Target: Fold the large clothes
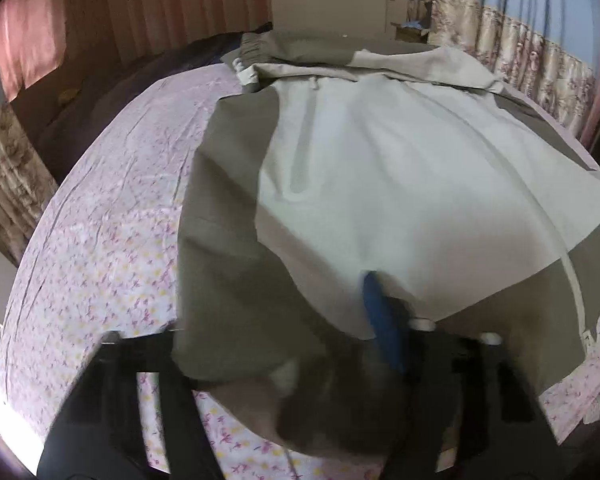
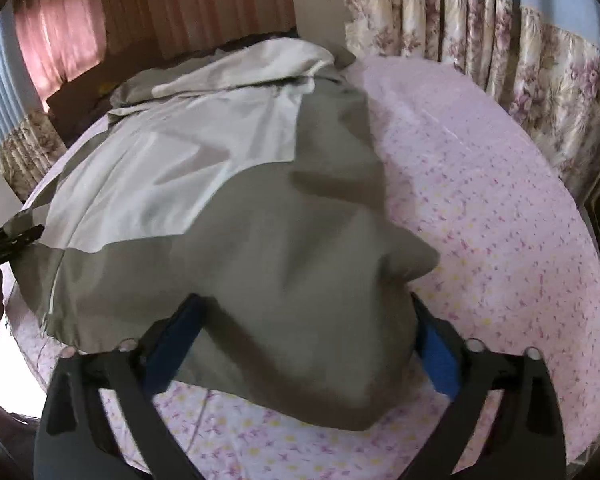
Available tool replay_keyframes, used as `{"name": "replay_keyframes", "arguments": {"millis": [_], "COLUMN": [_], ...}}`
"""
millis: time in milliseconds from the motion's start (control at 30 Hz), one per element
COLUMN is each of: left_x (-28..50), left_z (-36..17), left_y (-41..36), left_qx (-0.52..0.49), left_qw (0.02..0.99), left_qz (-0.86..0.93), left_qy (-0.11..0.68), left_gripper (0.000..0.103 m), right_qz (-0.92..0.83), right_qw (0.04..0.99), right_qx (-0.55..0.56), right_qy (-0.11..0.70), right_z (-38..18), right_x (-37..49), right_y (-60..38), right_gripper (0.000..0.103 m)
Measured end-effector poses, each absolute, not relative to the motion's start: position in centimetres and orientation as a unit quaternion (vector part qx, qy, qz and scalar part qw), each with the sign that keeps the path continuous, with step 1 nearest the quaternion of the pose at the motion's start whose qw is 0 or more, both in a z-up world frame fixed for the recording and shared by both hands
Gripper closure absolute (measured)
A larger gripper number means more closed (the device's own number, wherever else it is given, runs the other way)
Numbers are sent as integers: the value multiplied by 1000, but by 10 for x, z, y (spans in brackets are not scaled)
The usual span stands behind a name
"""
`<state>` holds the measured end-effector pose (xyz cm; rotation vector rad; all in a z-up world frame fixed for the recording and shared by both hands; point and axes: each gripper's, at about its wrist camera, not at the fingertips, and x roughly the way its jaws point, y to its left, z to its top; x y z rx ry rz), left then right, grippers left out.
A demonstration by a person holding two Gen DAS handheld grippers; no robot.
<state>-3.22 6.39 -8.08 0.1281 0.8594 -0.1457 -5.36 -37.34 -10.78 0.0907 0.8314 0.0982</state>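
Observation:
A large olive and cream jacket (image 1: 380, 168) lies spread on a pink floral bed sheet (image 1: 108, 216). In the left wrist view my left gripper (image 1: 364, 320) is covered by the jacket's hem; one blue pad (image 1: 380, 320) shows, pinched into the cloth. In the right wrist view the jacket (image 2: 228, 208) drapes over my right gripper (image 2: 304, 320), whose blue pads (image 2: 436, 352) stand wide apart with olive cloth between them. The left gripper (image 2: 16, 240) shows at the far left edge, holding the hem.
Floral curtains (image 2: 500, 48) hang behind the bed on the right. A pink curtain (image 2: 60, 32) and a striped wall stand at the back left. A dark blanket (image 1: 100, 92) lies at the bed's far end. Bare sheet (image 2: 480, 200) lies right of the jacket.

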Motion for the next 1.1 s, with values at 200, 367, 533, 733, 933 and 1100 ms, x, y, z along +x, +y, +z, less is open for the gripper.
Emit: {"name": "replay_keyframes", "arguments": {"millis": [200,367,533,733,933,1100], "left_x": [-31,-21,30,143,280,374], "left_z": [-55,-6,42,83,91,64], "left_y": [70,74,66,46,33,35], "left_qx": [49,56,73,98,105,75], "left_qw": [913,928,941,949,945,927], "left_qz": [-80,-88,-92,-71,-40,-21], "left_qy": [397,358,316,292,307,368], "left_gripper": [97,98,98,99,99,98], "right_qz": [70,88,96,93,52,27], "right_qw": [926,947,960,965,966,955], "right_qx": [41,32,23,45,32,25], "right_qy": [368,308,263,243,251,295], "right_z": [-79,-25,19,56,66,45], "right_x": [-54,-44,12,126,259,357], "right_y": [-368,-373,-377,-391,-391,-387], "right_gripper": [81,81,81,81,81,82]}}
